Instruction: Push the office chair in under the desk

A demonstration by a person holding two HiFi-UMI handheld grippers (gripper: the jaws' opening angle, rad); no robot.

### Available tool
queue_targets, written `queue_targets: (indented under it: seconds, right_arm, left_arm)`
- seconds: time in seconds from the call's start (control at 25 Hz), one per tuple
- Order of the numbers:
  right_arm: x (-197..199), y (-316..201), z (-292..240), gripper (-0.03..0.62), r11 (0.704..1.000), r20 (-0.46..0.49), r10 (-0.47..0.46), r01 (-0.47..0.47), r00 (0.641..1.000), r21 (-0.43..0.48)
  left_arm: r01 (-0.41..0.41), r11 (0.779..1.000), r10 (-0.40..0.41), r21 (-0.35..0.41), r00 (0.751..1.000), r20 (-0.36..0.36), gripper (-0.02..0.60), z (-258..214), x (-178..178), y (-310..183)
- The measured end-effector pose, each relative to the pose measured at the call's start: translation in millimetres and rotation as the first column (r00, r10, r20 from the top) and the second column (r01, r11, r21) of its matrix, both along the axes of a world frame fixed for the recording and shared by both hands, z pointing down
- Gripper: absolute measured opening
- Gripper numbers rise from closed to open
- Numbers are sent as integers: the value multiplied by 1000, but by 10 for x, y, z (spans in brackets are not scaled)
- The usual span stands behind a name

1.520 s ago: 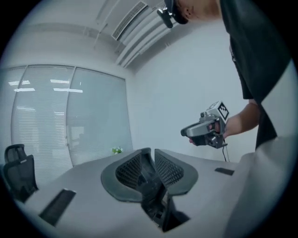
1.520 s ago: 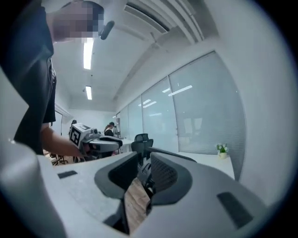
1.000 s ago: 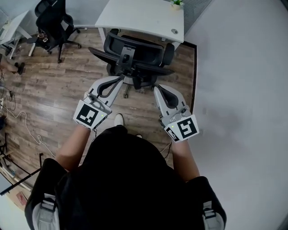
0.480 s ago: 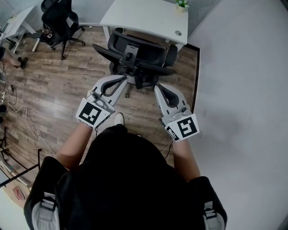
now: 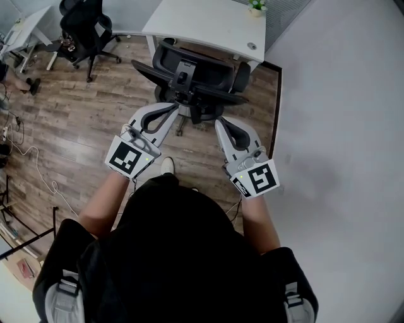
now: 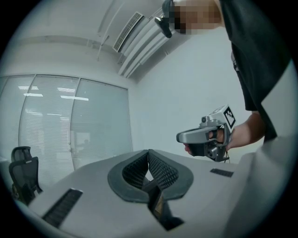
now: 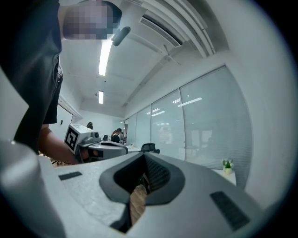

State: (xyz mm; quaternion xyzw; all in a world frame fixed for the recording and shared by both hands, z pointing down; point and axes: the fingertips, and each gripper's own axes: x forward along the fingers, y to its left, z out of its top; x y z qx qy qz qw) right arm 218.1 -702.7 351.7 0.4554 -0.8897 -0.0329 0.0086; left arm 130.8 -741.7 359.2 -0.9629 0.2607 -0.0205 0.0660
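A black office chair (image 5: 201, 77) stands with its back toward me, its seat partly under the white desk (image 5: 202, 24). My left gripper (image 5: 169, 108) points up at the chair's back, its tip close to the lower edge; contact cannot be told. My right gripper (image 5: 220, 123) points up just below the chair's right armrest, a little apart from it. Both are shut with nothing between the fingers. In the left gripper view the left gripper's (image 6: 148, 155) pads meet, with the right gripper (image 6: 205, 137) beyond. The right gripper view shows the right gripper (image 7: 144, 160) closed too.
A grey wall (image 5: 341, 126) runs close along the right of the chair. A second black chair (image 5: 85, 28) and another white desk (image 5: 25, 31) stand at the far left. Cables (image 5: 31, 170) lie on the wood floor. A small plant (image 5: 257, 5) sits on the desk.
The chair and desk have shifted slightly up and right in the head view. Both grippers keep their places behind the chair and stay shut.
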Motion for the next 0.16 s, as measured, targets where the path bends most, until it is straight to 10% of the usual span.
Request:
queue_targets:
  seconds: [0.16]
  right_arm:
    - [11, 22, 30, 2, 1000, 0, 4, -4, 1000, -2]
  left_arm:
    - [0, 1000, 0, 3, 1000, 9, -5, 40, 11, 47]
